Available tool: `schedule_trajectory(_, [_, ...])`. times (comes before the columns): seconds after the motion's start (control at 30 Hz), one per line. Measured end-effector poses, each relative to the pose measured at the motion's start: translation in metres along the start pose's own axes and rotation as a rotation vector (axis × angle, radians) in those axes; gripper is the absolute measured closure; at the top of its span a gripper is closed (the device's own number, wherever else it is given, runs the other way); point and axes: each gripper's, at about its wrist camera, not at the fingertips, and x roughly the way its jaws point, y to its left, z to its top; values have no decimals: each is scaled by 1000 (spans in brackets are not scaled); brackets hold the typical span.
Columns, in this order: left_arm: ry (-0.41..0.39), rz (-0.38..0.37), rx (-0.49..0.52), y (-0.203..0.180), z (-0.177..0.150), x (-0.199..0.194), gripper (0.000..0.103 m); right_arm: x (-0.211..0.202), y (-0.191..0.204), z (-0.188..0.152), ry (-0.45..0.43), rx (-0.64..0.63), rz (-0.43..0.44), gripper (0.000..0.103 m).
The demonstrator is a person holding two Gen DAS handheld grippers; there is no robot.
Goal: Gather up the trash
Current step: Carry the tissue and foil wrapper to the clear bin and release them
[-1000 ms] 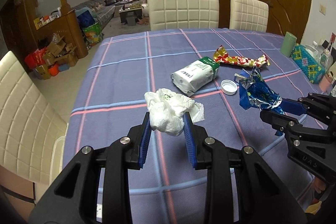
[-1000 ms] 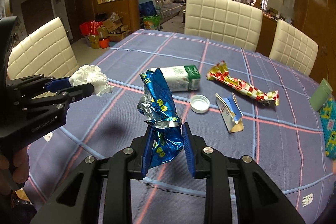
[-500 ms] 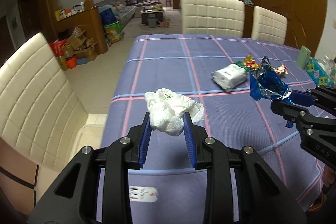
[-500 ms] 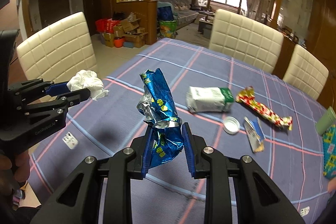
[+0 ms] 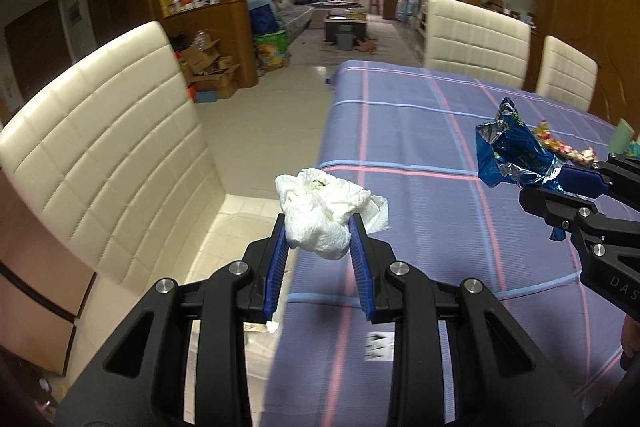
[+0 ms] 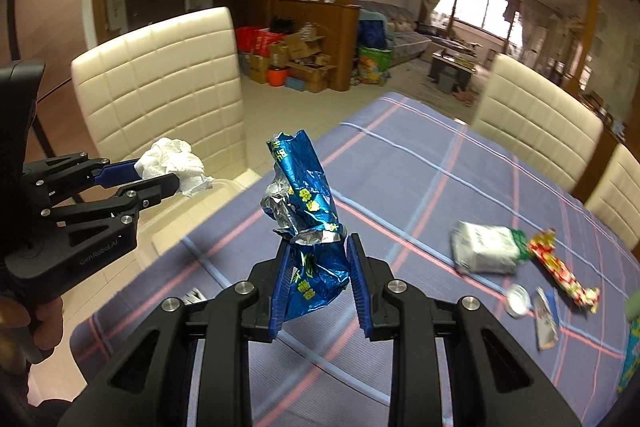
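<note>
My left gripper (image 5: 318,227) is shut on a crumpled white paper towel (image 5: 326,209) and holds it in the air over the table's left edge. It also shows in the right wrist view (image 6: 154,177) with the towel (image 6: 172,163). My right gripper (image 6: 316,251) is shut on a crumpled blue foil wrapper (image 6: 304,203), held above the table; the wrapper also shows in the left wrist view (image 5: 514,155). On the blue plaid tablecloth (image 6: 420,187) lie a white-green packet (image 6: 486,247), a red-yellow wrapper (image 6: 560,269), a white cap (image 6: 518,301) and a small flattened carton (image 6: 546,319).
A cream padded chair (image 5: 104,155) stands at the table's left side, with two more chairs (image 5: 476,41) at the far end. Tiled floor (image 5: 272,107) lies beyond the left edge. Boxes and bags (image 6: 296,59) are piled by a wooden partition.
Both grippers have swung left with their trash held: the view has turned from the table's middle toward its left edge, the chair and the floor. Both grips are unchanged.
</note>
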Motion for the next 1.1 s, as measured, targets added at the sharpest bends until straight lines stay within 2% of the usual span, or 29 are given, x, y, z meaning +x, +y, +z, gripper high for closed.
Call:
schedule_trajectory(0.33, [7,128,-34,40,-11,6,71,36,33,20,17,-61,72,76])
schedule_trajectory(0.57, [7,183,-72,62,-14,14,71,53,47,30,17,-90,103,76])
schedule_trajectory(1.1, [81,210,-141,93,-25,57,69,97,50,27,76,-88,173,75])
